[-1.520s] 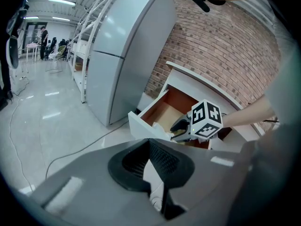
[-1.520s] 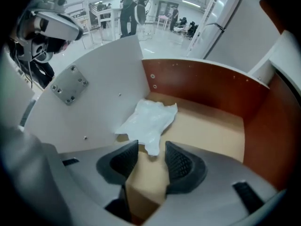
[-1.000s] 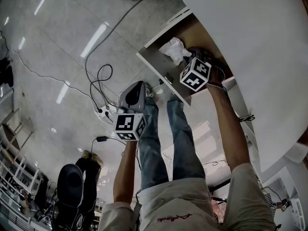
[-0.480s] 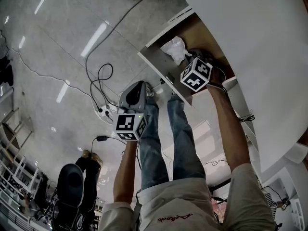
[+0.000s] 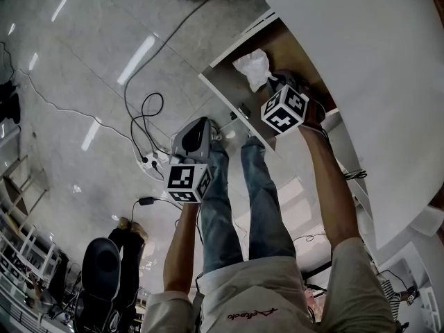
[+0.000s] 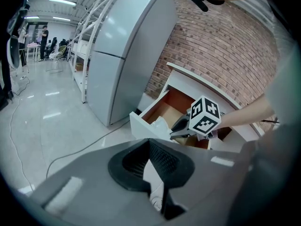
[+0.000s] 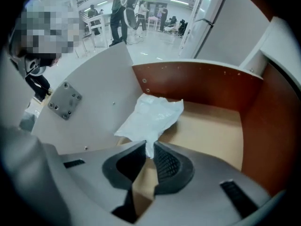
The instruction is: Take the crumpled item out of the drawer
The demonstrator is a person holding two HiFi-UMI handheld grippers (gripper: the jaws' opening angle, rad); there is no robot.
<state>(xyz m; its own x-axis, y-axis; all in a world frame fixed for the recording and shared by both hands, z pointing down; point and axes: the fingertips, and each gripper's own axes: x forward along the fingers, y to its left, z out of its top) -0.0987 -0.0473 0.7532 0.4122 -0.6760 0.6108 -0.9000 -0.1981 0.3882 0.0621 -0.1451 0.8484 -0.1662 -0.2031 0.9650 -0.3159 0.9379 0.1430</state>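
Open drawer [image 5: 229,92] under the white counter [image 5: 368,61]: my right gripper [image 7: 149,149] points steeply down into it. Its jaws have just been closing and now stand narrow, pinching the near tail of the crumpled item [image 7: 151,114] between the pads.

The item is a white, filmy wad. It lies on the tan drawer floor against the pale front panel, in the corner where that panel meets the brown wall. From my right jaws it lies straight ahead, and its long axis runs from the pinched tail away from the tips toward that wall. As I judge it, pulling back and up along that same line should bring it out over the drawer's edge.

My left gripper [image 6: 149,147] hangs outside the drawer, over the grey floor and well apart from the item. Its jaws are together with nothing between them. The right hand is plainly the nearer one.

I can read no brand or label on the item. The only markings I see are the black-and-white squares on each gripper's cube. The script on my shirt hem in the head view is too small to read.
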